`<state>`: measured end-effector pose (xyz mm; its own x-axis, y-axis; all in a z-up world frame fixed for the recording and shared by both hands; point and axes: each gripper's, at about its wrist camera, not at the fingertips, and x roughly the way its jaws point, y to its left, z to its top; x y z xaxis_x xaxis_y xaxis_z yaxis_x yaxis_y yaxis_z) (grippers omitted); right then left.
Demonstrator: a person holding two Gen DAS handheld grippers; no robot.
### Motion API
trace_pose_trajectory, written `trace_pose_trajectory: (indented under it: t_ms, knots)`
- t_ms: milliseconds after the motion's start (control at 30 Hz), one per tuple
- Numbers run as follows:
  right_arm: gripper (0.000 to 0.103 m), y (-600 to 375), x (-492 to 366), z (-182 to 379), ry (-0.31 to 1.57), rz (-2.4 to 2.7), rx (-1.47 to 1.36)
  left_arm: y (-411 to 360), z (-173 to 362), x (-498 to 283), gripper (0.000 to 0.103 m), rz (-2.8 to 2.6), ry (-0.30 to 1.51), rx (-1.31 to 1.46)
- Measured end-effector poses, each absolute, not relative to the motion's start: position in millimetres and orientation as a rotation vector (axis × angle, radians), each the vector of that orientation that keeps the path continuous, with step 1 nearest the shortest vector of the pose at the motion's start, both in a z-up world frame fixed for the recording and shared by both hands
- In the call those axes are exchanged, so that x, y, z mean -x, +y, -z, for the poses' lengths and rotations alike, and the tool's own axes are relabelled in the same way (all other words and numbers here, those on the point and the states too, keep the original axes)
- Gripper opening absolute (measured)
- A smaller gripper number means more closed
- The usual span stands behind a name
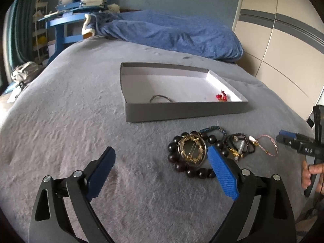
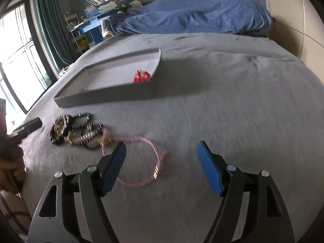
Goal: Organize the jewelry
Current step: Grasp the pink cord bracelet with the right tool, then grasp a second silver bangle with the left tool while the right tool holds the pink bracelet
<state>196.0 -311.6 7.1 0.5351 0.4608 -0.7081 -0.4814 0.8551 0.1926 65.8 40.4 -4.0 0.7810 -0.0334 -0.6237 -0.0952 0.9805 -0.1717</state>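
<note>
A shallow grey box lies on the grey bed; inside are a thin metal ring and red bead earrings. The box and the red earrings also show in the right wrist view. A jewelry pile lies in front: a black bead bracelet, a gold wreath brooch, dark beaded bracelets, a pink bracelet. My left gripper is open and empty, its right finger beside the black beads. My right gripper is open and empty, over the pink bracelet.
A blue blanket lies bunched at the bed's far end. A blue desk with books stands beyond the bed at left. A wardrobe runs along the right. A window with green curtains is at left.
</note>
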Motion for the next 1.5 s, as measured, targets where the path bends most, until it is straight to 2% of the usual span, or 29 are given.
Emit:
trace_pose_trajectory:
  t_ms: [133, 233, 433, 467, 500, 533, 867, 1033, 1500]
  knots:
    - [0.072, -314, -190, -3, 0.841, -0.554, 0.026, 36, 3, -66, 0.092, -0.036, 0.674, 0.172]
    - [0.064, -309, -192, 0, 0.854, -0.549, 0.049, 32, 2, -66, 0.092, -0.032, 0.662, 0.156]
    - [0.033, -295, -194, 9, 0.884, -0.548, 0.114, 29, 1, -65, 0.092, -0.021, 0.658, 0.136]
    - [0.023, -294, -193, 10, 0.882, -0.558, 0.12, 27, 1, -65, 0.092, -0.018, 0.657, 0.132]
    - [0.009, -293, -191, 10, 0.879, -0.568, 0.123, 26, 1, -65, 0.092, -0.01, 0.656, 0.125]
    - [0.006, -293, -191, 10, 0.875, -0.571, 0.122, 24, 0, -64, 0.092, -0.004, 0.655, 0.121]
    - [0.005, -319, -195, 5, 0.84, -0.465, 0.009, 0, 3, -74, 0.084, 0.118, 0.705, 0.042]
    - [0.005, -319, -198, 9, 0.869, -0.459, 0.013, -7, 9, -81, 0.074, 0.128, 0.75, 0.015]
    - [0.005, -319, -204, 11, 0.891, -0.469, 0.008, 2, 11, -104, 0.07, 0.103, 0.779, 0.059]
